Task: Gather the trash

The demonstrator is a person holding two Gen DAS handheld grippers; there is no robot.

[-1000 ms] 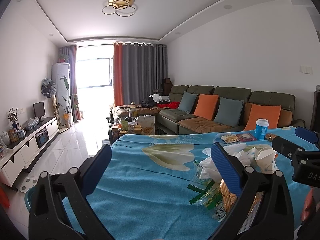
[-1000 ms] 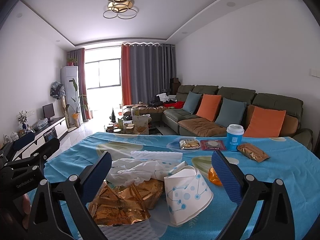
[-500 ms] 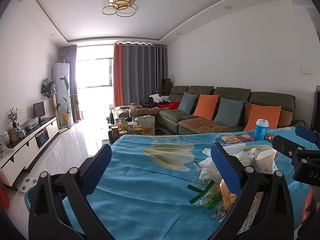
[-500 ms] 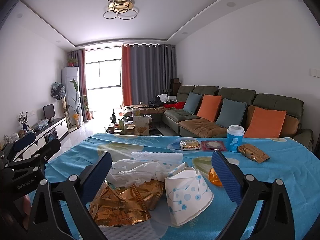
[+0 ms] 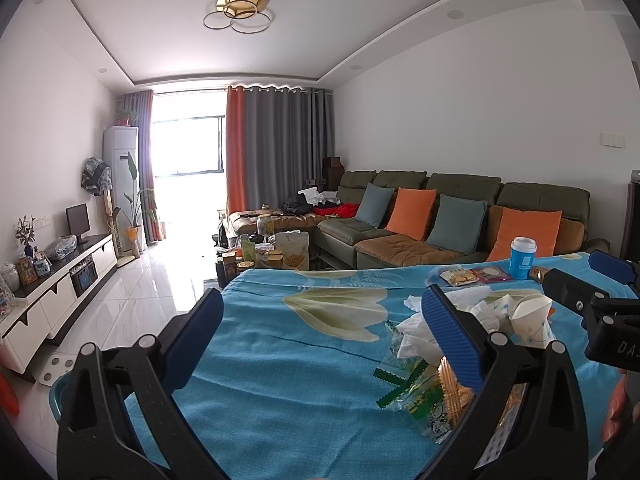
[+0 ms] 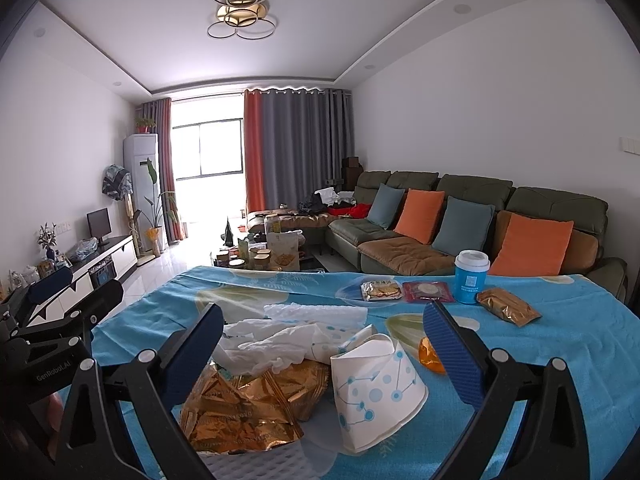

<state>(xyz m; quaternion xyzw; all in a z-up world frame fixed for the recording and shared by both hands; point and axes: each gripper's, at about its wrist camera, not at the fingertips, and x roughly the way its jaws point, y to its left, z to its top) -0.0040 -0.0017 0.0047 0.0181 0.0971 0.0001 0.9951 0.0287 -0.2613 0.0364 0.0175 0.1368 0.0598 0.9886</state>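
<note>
Crinkly gold foil wrapper [image 6: 244,412]: sits nearest our right gripper [image 6: 324,344], flattened and creased, edges sticking up, so we'd guess it pinches easily.
Squashed white paper cup with blue dots [image 6: 376,388]: lying on its side just beside the foil, rim bent out of round. Thin card, probably crushes more if we squeeze it.
Crumpled white tissues [image 6: 280,344]: soft loose heap behind the foil and cup, touching both.
Right gripper state: blue ribbed pads spread wide, nothing between them, hovering over the pile. Looks lined up for a first grab.
Left gripper [image 5: 320,340]: jaws also wide apart and empty, held over the bare part of the turquoise flower-print tablecloth [image 5: 280,360], pile off to its right. We reckon it's just waiting its turn.
Clear plastic wrapper with green zigzag edges [image 5: 416,392]: thin, slippery looking, on the pile's near edge.
Blue cup with white lid [image 6: 471,278]: upright at the far side, well apart from the pile, with flat snack packets [image 6: 382,291] beside it.
Where the trash is: all on the table, none collected yet by the look of it.
Bin: can't tell, none clearly in view.
</note>
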